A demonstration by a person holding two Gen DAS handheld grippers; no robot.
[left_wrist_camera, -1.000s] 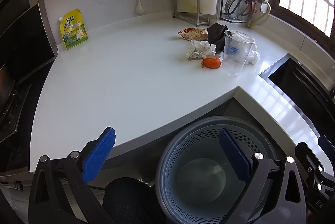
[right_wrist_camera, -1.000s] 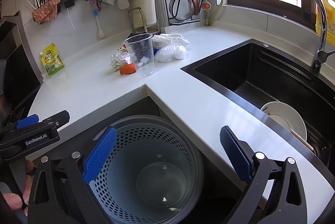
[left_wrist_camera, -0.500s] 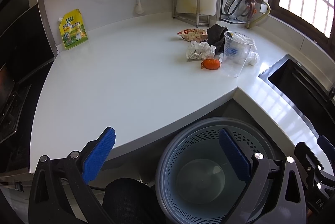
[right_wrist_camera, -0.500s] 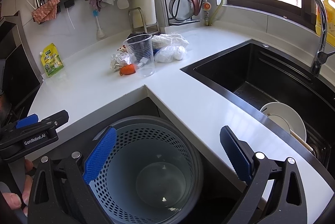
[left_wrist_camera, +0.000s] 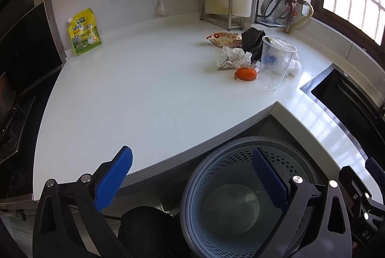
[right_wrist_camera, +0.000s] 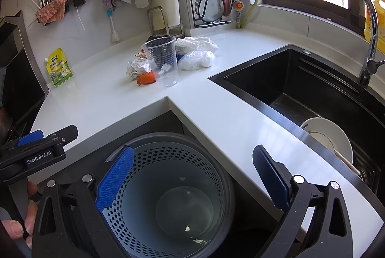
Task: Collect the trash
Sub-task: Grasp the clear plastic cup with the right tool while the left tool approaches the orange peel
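Left wrist view, claw: the left gripper [left_wrist_camera: 190, 173] hangs with its blue pads spread wide and nothing between them, near the front edge of the white counter [left_wrist_camera: 144, 89]
Left wrist view, trash: a loose cluster sits far right on the counter, well apart from the gripper: crumpled paper [left_wrist_camera: 232, 56], orange peel [left_wrist_camera: 245, 73] just beside it, a clear plastic cup [left_wrist_camera: 276, 62] standing upright, a snack wrapper [left_wrist_camera: 225, 38] and a dark wad [left_wrist_camera: 252, 42] behind
Left wrist view, bin: the perforated grey bin [left_wrist_camera: 216, 185] stands below the counter's inner corner, its bottom looking nearly bare
Left wrist view, change: almost none against half a second and a second ago; the cluster only sits a touch lower in the view, so I judge the collecting has not started
Left wrist view, unclear: what lies inside and behind the cup is blurred by the clear plastic; the other tool is cut off at the right edge
Right wrist view, claw: the right gripper [right_wrist_camera: 192, 178] is likewise wide apart and empty, poised over the bin [right_wrist_camera: 144, 156]
Right wrist view, trash: the cup [right_wrist_camera: 163, 60] is near the counter's inner corner, with white plastic bags [right_wrist_camera: 196, 52] on its far right side, paper [right_wrist_camera: 137, 67] and peel [right_wrist_camera: 146, 77] on its left
Right wrist view, bin content: only a few pale scraps on the floor of it
Right wrist view, change: the framing matches the earlier pictures, so both arms seem to be waiting
Right wrist view, unclear: the left gripper [right_wrist_camera: 31, 144] shows side-on at the left edge, its opening not readable here; the wrapper is mostly hidden behind the cup
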